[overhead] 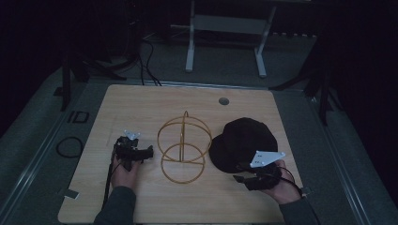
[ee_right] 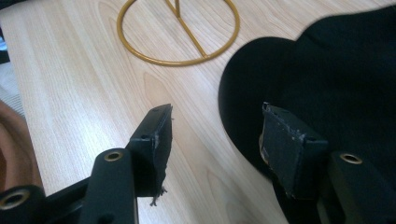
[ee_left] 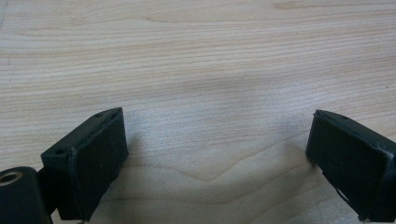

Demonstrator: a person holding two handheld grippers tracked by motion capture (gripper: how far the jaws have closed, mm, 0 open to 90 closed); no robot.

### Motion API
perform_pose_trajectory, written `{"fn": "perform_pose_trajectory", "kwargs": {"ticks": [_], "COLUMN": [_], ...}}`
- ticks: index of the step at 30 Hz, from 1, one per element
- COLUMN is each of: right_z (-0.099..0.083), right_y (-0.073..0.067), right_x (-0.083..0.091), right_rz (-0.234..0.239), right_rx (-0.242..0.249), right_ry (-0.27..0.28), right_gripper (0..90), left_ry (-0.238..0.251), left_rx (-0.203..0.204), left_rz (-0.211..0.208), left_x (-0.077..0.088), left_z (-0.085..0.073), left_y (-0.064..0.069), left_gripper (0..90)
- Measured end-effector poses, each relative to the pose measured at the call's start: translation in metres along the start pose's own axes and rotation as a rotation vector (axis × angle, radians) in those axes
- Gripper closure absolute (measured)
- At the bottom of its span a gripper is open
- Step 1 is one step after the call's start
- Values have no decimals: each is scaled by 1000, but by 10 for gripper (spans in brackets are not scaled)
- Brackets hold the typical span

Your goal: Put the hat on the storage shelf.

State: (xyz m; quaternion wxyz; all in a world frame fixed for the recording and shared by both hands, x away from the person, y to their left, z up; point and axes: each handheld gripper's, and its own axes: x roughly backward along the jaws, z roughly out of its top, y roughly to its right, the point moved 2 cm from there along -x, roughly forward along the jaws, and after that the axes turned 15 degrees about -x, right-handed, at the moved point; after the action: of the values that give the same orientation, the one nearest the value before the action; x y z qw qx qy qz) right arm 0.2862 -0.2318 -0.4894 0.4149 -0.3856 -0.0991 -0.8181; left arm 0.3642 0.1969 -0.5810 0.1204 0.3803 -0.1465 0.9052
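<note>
So the black cap [overhead: 244, 144] sits flat on the right half of the wooden table [overhead: 141, 101], brim toward the near-left, and the gold wire stand [overhead: 183, 147] is right in the middle, its round base just beside the cap's brim. Looks like the stand is where the cap is meant to end up, which would explain why they're parked next to each other.

The right gripper [ee_right: 217, 140] is at the near edge of the cap with its jaws spread apart, one over bare wood and the other over the black fabric, so it's straddling the brim edge but hasn't pinched anything yet. My guess is it's lining up to grab the brim, since that's the stiffest bit to lift by.

The left gripper [ee_left: 217, 144] is off to the left of the stand, jaws wide apart over plain wood with nothing between them. Probably waiting to steady the stand, which looks light enough to slide.
</note>
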Motion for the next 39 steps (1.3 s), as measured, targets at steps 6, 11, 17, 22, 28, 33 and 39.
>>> {"fn": "perform_pose_trajectory", "kwargs": {"ticks": [6,11,17,22,28,33,39], "right_z": [12,22,35,46,57,66,74], "right_y": [-2,-2,0,3,3,3,13], "right_x": [-7,-12,-13,-14,-16,-21,-27], "right_rz": [6,8,-14,-30,-38,-56,-69], "right_rx": [30,54,74,95,128,153,152], "right_ry": [-24,-37,-45,-51,-68,-86,-109], "right_gripper": [418,405,411,408,406,399,386], "left_ry": [1,1,1,1,1,1,0], "left_rx": [1,2,0,0,0,1,0], "left_rz": [0,0,0,0,-1,-1,-1], "left_x": [0,0,0,0,0,0,0], "left_z": [0,0,0,0,0,0,0], "left_y": [0,0,0,0,0,0,0], "left_gripper": [50,50,50,50,50,50,50]}}
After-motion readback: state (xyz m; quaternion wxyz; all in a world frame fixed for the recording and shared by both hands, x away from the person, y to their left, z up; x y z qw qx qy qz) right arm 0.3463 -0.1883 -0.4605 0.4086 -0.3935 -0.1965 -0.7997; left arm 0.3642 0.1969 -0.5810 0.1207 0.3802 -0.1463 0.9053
